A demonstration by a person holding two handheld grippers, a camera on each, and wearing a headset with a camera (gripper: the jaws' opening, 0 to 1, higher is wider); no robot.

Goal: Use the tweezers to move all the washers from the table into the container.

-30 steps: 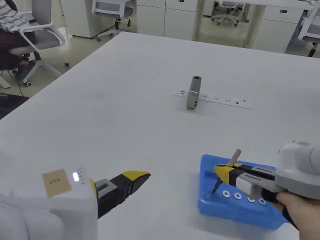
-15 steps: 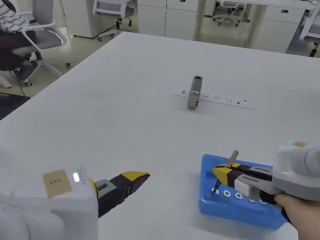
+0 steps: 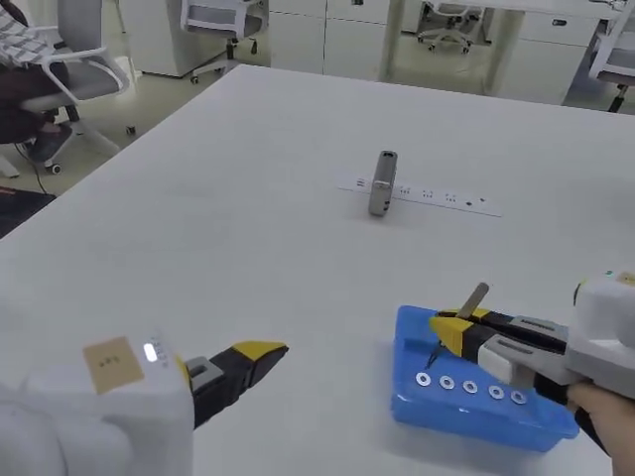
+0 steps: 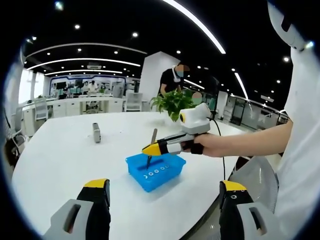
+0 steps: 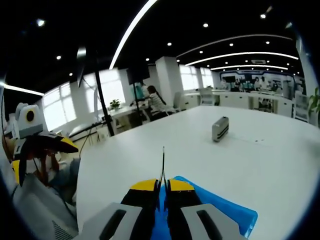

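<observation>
Right tongs: yellow-tipped right gripper (image 3: 451, 327) was seen clamped on the slim metal tweezers (image 5: 163, 165), points aimed down into the blue plastic container (image 3: 466, 423).
Left tongs: yellow-tipped left gripper (image 4: 165, 187) was held with jaws wide apart and nothing between them, low over the white table (image 3: 248, 218), well apart from the container.
Washers: five small silver ring washers (image 3: 470, 387) were lined up in a row on the container floor.
Key relation: the tweezer points were hung just above the row's left end. The row ran along the container's long side, and the right gripper was judged far the nearer.
</observation>
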